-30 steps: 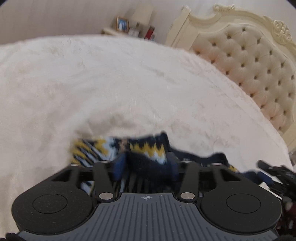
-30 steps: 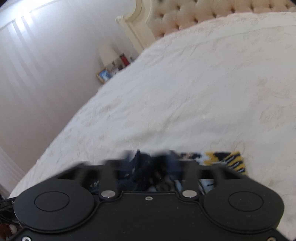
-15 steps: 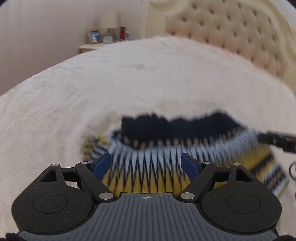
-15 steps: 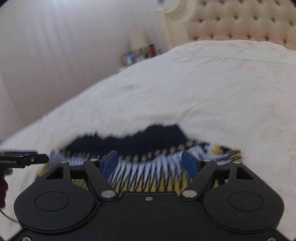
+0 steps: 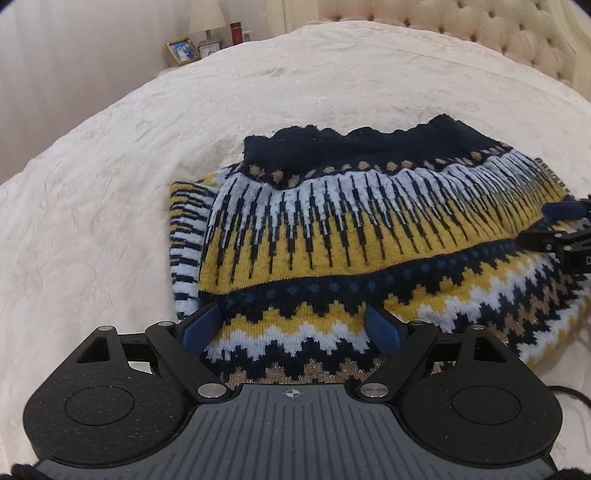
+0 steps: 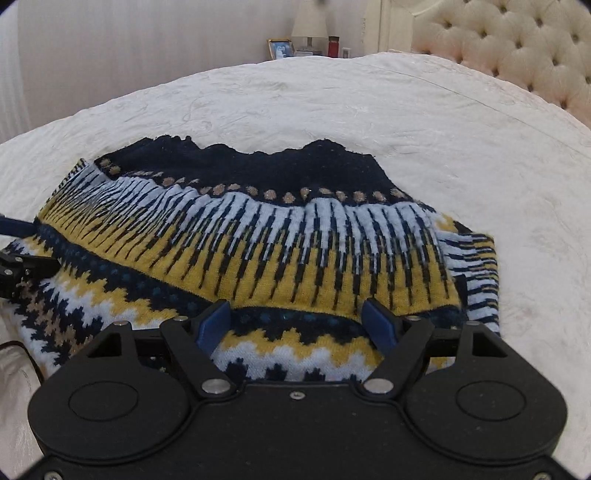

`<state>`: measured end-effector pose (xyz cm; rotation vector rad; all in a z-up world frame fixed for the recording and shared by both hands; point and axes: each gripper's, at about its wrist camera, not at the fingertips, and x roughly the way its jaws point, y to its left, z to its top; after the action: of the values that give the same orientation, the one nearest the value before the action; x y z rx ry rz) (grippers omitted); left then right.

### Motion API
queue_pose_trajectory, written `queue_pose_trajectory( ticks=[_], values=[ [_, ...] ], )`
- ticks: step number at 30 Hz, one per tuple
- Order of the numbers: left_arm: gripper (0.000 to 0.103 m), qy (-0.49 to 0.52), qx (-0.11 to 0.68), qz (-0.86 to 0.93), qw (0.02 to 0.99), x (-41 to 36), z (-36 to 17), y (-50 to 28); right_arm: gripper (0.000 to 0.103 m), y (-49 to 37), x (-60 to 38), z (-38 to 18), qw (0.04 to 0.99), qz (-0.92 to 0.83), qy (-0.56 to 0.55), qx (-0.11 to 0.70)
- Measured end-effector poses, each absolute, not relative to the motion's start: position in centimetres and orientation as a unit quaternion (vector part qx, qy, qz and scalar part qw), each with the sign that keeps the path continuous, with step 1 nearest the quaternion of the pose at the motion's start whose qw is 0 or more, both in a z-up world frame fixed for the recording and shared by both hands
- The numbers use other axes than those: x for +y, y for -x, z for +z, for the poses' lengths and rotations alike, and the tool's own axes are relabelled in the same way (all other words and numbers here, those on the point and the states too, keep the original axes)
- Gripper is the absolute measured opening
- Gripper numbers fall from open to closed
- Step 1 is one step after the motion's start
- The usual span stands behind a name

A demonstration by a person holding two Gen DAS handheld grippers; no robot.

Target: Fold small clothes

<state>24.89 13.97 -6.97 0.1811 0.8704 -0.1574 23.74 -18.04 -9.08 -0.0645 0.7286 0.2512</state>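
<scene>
A knitted sweater (image 5: 369, 229) in navy, yellow and pale blue lies folded over on the white bedspread (image 5: 110, 184). It also shows in the right wrist view (image 6: 258, 240). Its navy hem lies on top, away from me. My left gripper (image 5: 291, 325) is open and empty, just above the sweater's near left part. My right gripper (image 6: 299, 321) is open and empty above the near right part. The right gripper's fingers (image 5: 554, 229) show at the right edge of the left wrist view. The left gripper's fingers (image 6: 18, 258) show at the left edge of the right wrist view.
A tufted cream headboard (image 6: 517, 48) stands at the far right. A nightstand with a lamp (image 6: 310, 22), a photo frame (image 6: 280, 48) and a red jar (image 6: 333, 46) is beyond the bed. A black cable (image 5: 569, 391) lies near right.
Both grippers held sweater fabric one second ago. They let go, opened and drew back. The sweater now lies folded on the bed with its hem laid over.
</scene>
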Motion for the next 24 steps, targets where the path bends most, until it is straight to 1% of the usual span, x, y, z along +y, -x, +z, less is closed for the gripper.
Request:
queue_pose_trajectory(
  ticks=[5,8,11,14,20,24],
  values=[
    [0.092,-0.089,0.421,-0.064,0.900,13.7,-7.4,-25.0,0.080,-23.8,-17.8,-8.9,0.927,0.113,0.023,0.357],
    [0.093,-0.088,0.422,-0.056,0.900,13.4,-7.6,-25.0,0.082,-23.2,-17.8,-8.4,0.930,0.102,0.009,0.353],
    [0.095,-0.091,0.423,-0.050,0.900,13.2,-7.6,-25.0,0.083,-21.6,-17.6,-7.5,0.938,0.103,-0.011,0.330],
    [0.096,-0.094,0.421,-0.044,0.901,12.9,-7.7,-24.9,0.084,-20.0,-17.0,-7.3,0.943,0.107,-0.007,0.315],
    [0.096,-0.094,0.423,-0.038,0.901,12.8,-7.6,-24.9,0.085,-17.9,-15.5,-9.2,0.940,0.099,0.020,0.326],
    [0.097,-0.095,0.423,-0.036,0.901,12.7,-7.6,-25.0,0.088,-17.0,-15.3,-10.5,0.944,0.088,0.021,0.318]
  ],
)
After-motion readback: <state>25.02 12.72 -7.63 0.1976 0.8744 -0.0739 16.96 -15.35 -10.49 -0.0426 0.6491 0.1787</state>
